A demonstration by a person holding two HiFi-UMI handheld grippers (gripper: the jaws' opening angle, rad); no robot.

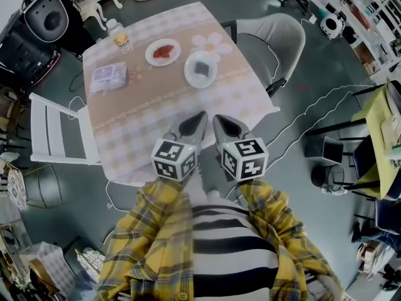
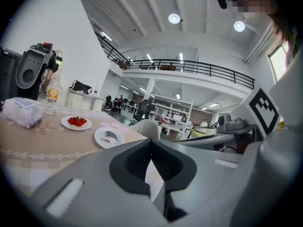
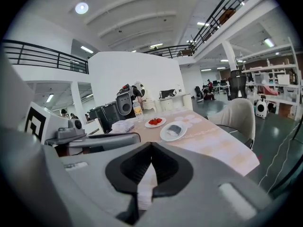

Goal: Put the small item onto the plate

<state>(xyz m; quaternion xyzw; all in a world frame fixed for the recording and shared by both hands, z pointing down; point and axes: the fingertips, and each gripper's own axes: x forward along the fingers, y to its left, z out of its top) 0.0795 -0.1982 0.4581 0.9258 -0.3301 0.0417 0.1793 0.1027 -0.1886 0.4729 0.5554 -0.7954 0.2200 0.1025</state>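
My sleeves (image 1: 156, 231) hang over the table's (image 1: 156, 127) near edge. The left gripper (image 1: 199, 118) and right gripper (image 1: 219, 119) point along it side by side, each with its jaws pressed together on nothing. In the table's far half, toward the right edge, a white plate (image 1: 190, 75) carries a dark flat piece (image 1: 202, 68). A second plate (image 1: 150, 55) by the far edge holds strawberries (image 1: 164, 50). I cannot tell which of these the task means. The piece looks light and thin, best nipped at an edge; the berries look soft and easily bruised, so they want a gentle hold across the middle. Only the head view shows the layout from above, with the tissue pack (image 1: 109, 75) by the left edge. The gripper views show the jaw tips meeting, and the right one shows the grey chair (image 3: 241, 117) side-on
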